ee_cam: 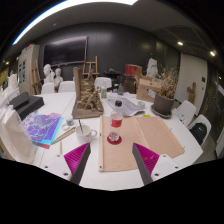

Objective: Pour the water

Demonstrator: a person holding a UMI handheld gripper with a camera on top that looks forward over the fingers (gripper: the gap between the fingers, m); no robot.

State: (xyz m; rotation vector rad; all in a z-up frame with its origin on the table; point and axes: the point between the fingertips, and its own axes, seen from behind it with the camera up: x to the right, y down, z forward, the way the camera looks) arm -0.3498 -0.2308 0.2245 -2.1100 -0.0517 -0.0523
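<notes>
The gripper hangs above a white table, its two fingers spread wide with nothing between the magenta pads but bare board and tabletop. Just ahead of the fingers, at 12 o'clock, lies a tan board, its long axis running away from the gripper. At the board's far end, still at 12 o'clock, a small cup with a red band stands upright, and just beyond it a clear bottle with a red label stands upright too, long axis vertical, cap pointing up. At 11 o'clock, near the left finger, sits a white mug. Farther out at 10 o'clock lies an iridescent sheet. A wooden block tower rises at 11 o'clock beyond the mug. A dark bowl sits at 1 o'clock.
</notes>
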